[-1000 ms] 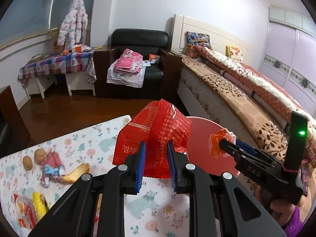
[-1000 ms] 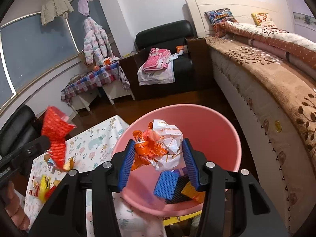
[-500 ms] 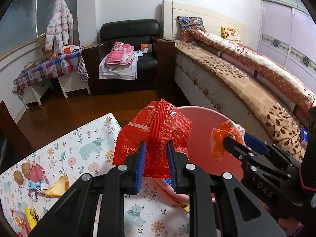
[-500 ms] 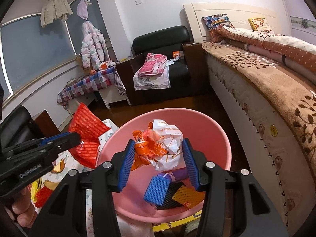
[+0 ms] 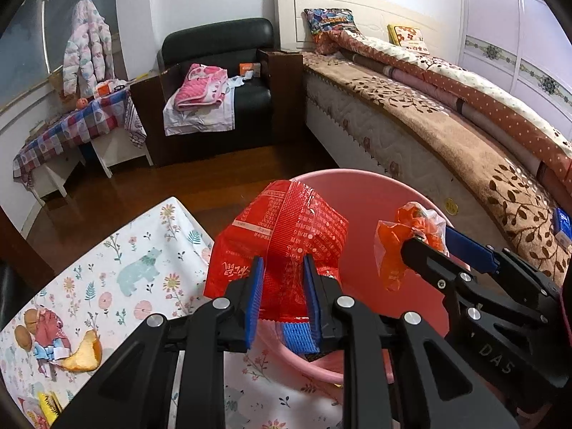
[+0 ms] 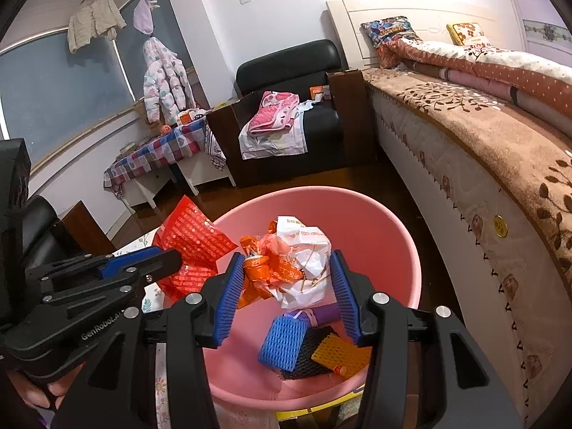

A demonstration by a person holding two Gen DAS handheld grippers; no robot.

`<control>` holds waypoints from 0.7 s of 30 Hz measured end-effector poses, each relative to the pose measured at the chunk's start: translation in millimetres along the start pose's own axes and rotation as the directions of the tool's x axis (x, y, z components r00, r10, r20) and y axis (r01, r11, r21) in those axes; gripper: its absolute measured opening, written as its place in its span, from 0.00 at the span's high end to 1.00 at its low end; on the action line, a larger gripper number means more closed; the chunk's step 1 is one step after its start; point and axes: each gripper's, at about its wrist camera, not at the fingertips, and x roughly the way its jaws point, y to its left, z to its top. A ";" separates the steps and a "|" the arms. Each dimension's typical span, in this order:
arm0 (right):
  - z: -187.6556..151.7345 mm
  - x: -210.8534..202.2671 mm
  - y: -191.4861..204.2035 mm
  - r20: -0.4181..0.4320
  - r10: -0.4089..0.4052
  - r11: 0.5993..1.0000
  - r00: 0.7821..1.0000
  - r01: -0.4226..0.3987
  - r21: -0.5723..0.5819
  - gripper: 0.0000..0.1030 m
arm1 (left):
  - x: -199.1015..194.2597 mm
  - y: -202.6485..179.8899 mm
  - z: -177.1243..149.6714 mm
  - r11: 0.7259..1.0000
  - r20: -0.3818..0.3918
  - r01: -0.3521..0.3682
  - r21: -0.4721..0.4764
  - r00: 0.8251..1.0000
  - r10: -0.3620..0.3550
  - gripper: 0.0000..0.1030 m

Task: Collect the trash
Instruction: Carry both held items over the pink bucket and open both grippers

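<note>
Red foil fills your left wrist view: the left gripper (image 5: pixel 282 293) pinches the red snack wrapper (image 5: pixel 282 228) between its blue pads, holding it at the near rim of the pink basin (image 5: pixel 361 193), with the right gripper (image 5: pixel 429 243) alongside, clamped on a crumpled orange-and-white bag (image 5: pixel 404 236). I judge the step in hand to be the drop, so get the wrapper fully inside the rim before you release, since light foil may drift back onto the floral tablecloth (image 5: pixel 118 268), where a peel (image 5: pixel 84 354) and other scraps wait. From the right wrist view, the right gripper (image 6: pixel 282 286) squeezes the crumpled bag (image 6: pixel 296 261) directly above the basin (image 6: pixel 375 214), which already holds mesh sleeves (image 6: pixel 282 339); the left gripper (image 6: pixel 143 264) with the wrapper (image 6: pixel 189 239) sits just over the basin's left edge. Spread one pair of tongs at a time. Beyond lie a dark wooden floor (image 6: pixel 304 182), a black armchair (image 6: pixel 286 71) and a bed (image 6: pixel 482 125).
</note>
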 end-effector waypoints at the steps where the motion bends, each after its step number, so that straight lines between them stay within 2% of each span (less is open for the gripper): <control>1: -0.4 0.3 0.0 0.000 0.000 1.000 1.000 0.000 0.001 0.52 | 1.3 -0.3 0.0 1.000 -0.002 0.001 0.002 1.000 -0.001 0.79; 10: -2.2 3.1 -1.5 -0.006 0.001 1.000 1.000 -0.001 0.001 0.52 | 6.7 -3.7 -0.8 1.000 -0.013 0.027 0.010 1.000 -0.027 0.76; 14: -3.8 4.3 -2.5 -0.010 0.006 1.000 1.000 -0.006 0.004 0.52 | 6.3 -3.6 -1.6 1.000 -0.012 0.021 0.017 1.000 -0.021 0.60; 21: -7.7 5.2 -3.1 -0.014 0.008 1.000 1.000 -0.008 0.010 0.52 | 1.8 5.6 -2.5 1.000 -0.006 0.000 -0.015 1.000 0.000 0.57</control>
